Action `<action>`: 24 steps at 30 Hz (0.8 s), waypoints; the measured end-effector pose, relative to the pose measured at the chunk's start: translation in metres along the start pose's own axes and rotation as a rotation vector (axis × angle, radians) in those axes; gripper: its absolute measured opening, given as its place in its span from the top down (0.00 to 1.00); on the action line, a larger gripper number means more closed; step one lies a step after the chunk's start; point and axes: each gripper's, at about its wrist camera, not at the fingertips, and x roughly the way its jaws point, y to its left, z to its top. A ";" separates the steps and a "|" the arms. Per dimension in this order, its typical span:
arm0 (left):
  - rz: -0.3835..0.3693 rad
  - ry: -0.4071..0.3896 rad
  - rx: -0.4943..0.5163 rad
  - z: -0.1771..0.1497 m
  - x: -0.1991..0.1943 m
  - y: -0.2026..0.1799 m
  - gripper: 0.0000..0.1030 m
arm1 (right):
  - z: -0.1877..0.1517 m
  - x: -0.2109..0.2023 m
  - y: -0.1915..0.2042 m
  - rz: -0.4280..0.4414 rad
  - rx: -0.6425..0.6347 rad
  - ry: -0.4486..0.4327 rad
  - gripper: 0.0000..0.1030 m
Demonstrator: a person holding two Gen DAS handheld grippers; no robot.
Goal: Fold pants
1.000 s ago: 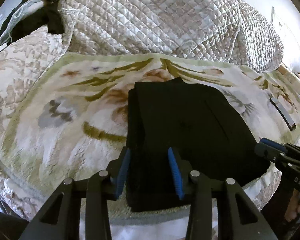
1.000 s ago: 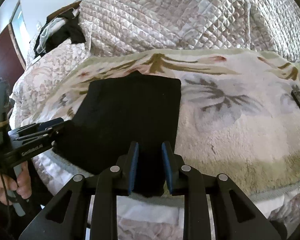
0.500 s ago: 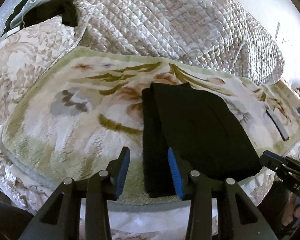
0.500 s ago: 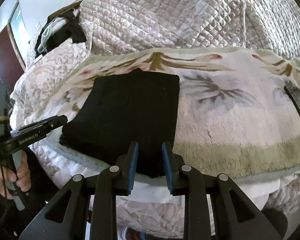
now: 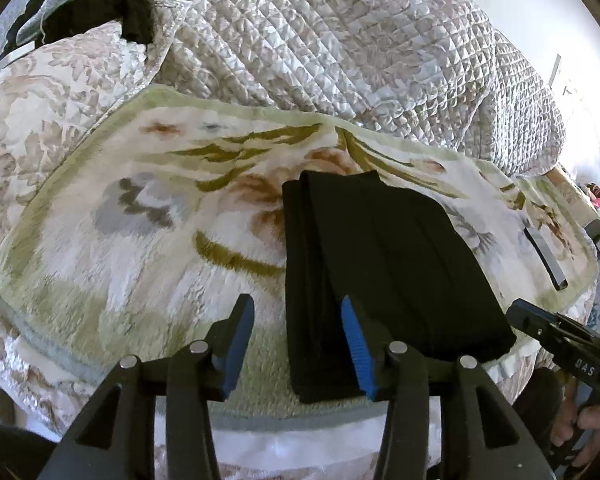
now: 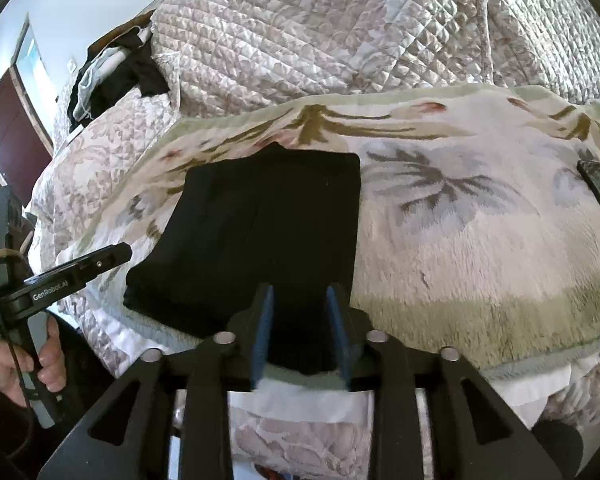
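the black pants (image 5: 380, 264) lie folded into a compact rectangle on the floral blanket (image 5: 140, 240) that covers the near part of the bed, close to its front edge, with the quilted comforter (image 5: 320, 48) heaped behind. in the left wrist view several stacked layers show along the bundle's left side, so the folding looks largely done.

the left tongs (image 5: 298, 344) stand apart, holding nothing, with the near left corner of the pants seen between their blue pads (image 5: 356, 352) (whether a pad brushes the cloth cannot be told). the right tongs (image 6: 300, 332) are likewise apart and hold nothing; the near right corner of the bundle shows between them, and contact there cannot be told either.

the pants look soft, light and limp, probably a matte knit or cotton that will not slip much against the pads. being layered, the bundle would likely sag and splay open if lifted by one corner alone. the safer hold seems to be across all layers at once, at the two near corners or along the thick folded edge on the left, one tongs per side, lifted level together. the plush blanket may drag on the bottom layer, so sliding risks undoing the fold.

a dark flat strip (image 5: 544, 256) lies farther right on the blanket, well apart from the pants.
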 end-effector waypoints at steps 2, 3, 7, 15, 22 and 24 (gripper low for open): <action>-0.005 0.002 0.004 0.005 0.004 -0.001 0.52 | 0.003 0.002 -0.001 0.005 0.006 -0.004 0.56; -0.012 0.002 0.005 0.007 0.005 -0.002 0.52 | 0.005 0.003 -0.002 0.009 0.011 -0.004 0.56; -0.024 0.002 0.015 0.017 0.012 -0.007 0.50 | 0.012 0.008 -0.005 0.014 0.017 0.000 0.56; -0.048 -0.006 0.035 0.033 0.029 -0.011 0.47 | 0.025 0.020 -0.010 0.017 0.029 0.009 0.56; -0.081 0.009 -0.002 0.033 0.044 -0.006 0.44 | 0.029 0.032 -0.019 0.016 0.041 0.028 0.56; -0.096 0.011 -0.011 0.033 0.046 -0.004 0.42 | 0.031 0.037 -0.024 0.019 0.047 0.035 0.56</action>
